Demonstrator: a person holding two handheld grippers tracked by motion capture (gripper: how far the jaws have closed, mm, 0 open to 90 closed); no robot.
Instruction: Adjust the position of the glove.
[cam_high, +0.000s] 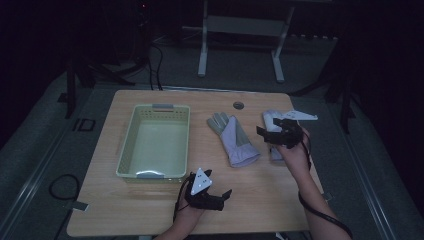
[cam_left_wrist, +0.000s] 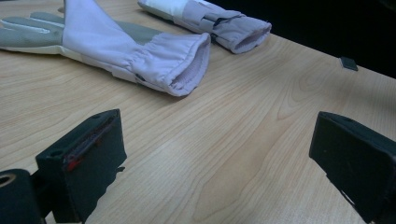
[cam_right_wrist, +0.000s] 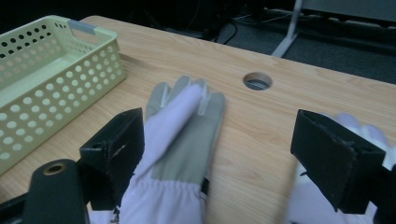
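The work in hand looks like gathering a pair of gloves, probably into the pale green perforated plastic basket (cam_high: 155, 141) that sits at about nine o'clock from them on the light wooden table (cam_high: 260, 200). The basket is empty, so I judge the step to be the approach to the first pick.

The nearer lilac-and-grey fabric work glove (cam_high: 234, 139) lies flat near the table's middle, fingers toward twelve o'clock and cuff toward five o'clock. The second glove of the same fabric (cam_high: 274, 131) lies just beside it at three o'clock, partly under the right hand.

The right gripper (cam_high: 270, 134) hovers over the second glove, its jaws pointing toward nine o'clock at the nearer one. The jaws stand wide and hold nothing. In the right gripper view the nearer glove's cuff (cam_right_wrist: 161, 200) sits low by the left-hand jaw without being pinched. The wrist is raised and the forearm comes in from five o'clock.

The left gripper (cam_high: 225, 196) rests low near the front edge at six o'clock from the gloves, jaws wide apart over bare wood, aimed toward the cuffs.

The next move, as I judge it, calls for lowering the right jaws around the cuff, then closing firmly, since limp fabric slips easily
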